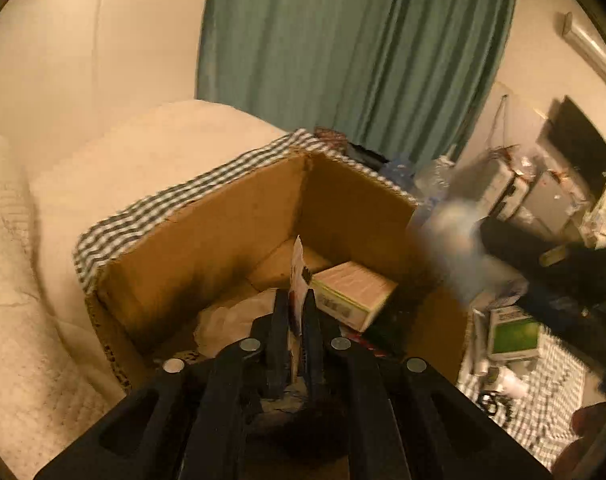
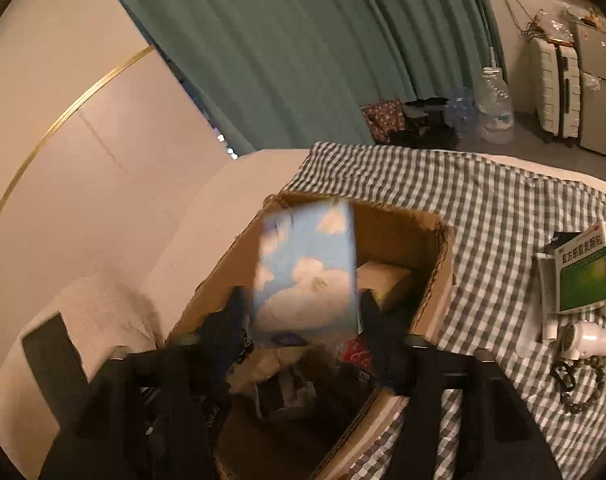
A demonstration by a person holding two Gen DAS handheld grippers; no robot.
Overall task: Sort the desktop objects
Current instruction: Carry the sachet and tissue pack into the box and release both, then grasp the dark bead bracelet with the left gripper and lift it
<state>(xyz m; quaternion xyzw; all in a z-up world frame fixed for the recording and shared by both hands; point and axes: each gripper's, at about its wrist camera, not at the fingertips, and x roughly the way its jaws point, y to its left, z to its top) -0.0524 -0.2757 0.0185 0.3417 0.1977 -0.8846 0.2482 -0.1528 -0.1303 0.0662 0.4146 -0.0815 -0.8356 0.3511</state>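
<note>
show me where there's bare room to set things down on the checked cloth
Bare checked cloth runs from the cardboard box to the green medicine box. Around the white bottle and dark chain it is crowded.

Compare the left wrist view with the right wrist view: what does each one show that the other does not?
Only the left wrist view shows the left claw shut on a thin card over the carton, and a pale small box lying fully visible inside.

Only the right wrist view shows the right claw around a blue cloud-print pack, plus a white bottle and a dark chain on the cloth.

Both show the carton, the checked cloth, the green box and the green curtain.
</note>
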